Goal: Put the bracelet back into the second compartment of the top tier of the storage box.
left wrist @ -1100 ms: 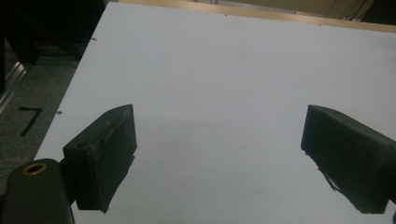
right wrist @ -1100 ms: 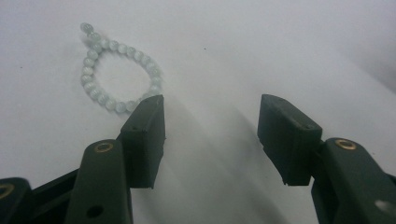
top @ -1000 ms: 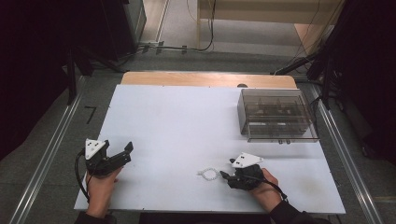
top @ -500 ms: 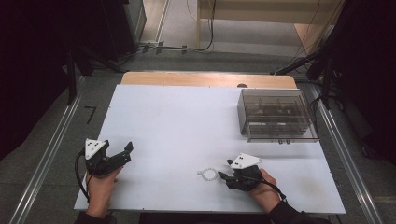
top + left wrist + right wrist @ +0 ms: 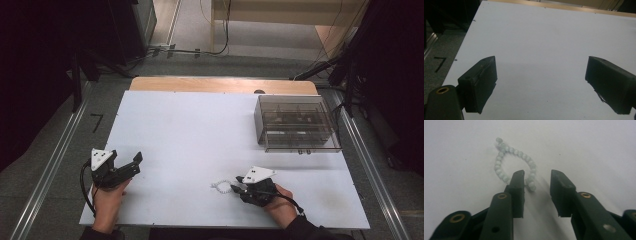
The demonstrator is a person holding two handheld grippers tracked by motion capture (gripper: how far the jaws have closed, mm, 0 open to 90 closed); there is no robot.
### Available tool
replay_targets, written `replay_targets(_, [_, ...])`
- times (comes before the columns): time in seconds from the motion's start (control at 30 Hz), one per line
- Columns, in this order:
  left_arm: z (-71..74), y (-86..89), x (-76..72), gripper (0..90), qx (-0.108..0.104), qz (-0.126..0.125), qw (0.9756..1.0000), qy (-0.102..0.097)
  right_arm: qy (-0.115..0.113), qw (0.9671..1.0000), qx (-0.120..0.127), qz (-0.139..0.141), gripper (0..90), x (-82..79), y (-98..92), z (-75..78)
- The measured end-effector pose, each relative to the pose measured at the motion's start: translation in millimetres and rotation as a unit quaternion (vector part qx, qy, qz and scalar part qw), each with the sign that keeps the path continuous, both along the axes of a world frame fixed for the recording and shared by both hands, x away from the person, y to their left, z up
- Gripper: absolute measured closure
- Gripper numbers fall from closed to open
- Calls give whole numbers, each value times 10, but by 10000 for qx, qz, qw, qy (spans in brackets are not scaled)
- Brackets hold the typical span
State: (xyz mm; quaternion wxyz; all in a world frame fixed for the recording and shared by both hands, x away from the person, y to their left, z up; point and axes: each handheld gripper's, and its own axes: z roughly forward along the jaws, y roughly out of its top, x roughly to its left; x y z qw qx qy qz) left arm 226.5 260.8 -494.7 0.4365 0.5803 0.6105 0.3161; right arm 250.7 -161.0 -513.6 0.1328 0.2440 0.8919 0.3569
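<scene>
A small bracelet of pale green-white beads [image 5: 499,167] lies on the white table [image 5: 200,130], near its front edge, right of centre [image 5: 220,186]. My right gripper [image 5: 537,173] points at it, low over the table [image 5: 236,189]. Its jaws have just been closing and still stand a little apart. The near end of the bead loop lies between them, against the left jaw and clear of the other. My left gripper [image 5: 134,165] hovers at the front left with its jaws wide open [image 5: 541,65] and only bare table between them.
A clear plastic drawer box [image 5: 295,125] with small items inside stands at the back right of the table. A wooden strip [image 5: 220,85] runs along the far edge. Metal rails [image 5: 50,170] flank the table on both sides.
The right gripper's jaws have narrowed around the near end of the bracelet. Both hands have stayed in place, and the bracelet has not moved.
</scene>
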Motion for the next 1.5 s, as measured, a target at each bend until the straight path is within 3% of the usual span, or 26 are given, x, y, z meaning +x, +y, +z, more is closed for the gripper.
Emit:
replay_targets(0.3, [1, 3, -1, 110, -2, -4, 10000, 8, 49, 9996, -37, 268, 816, 8, 30, -8])
replay_targets(0.9, [1, 5, -1, 110, -20, -4, 10000, 20, 6, 9994, 197, 283, 830, -3, -30, 98])
replay_targets(1.5, [-4, -1, 5, 110, -6, -11, 10000, 30, -309, 9970, 710, 89, 834, 24, -159, 294])
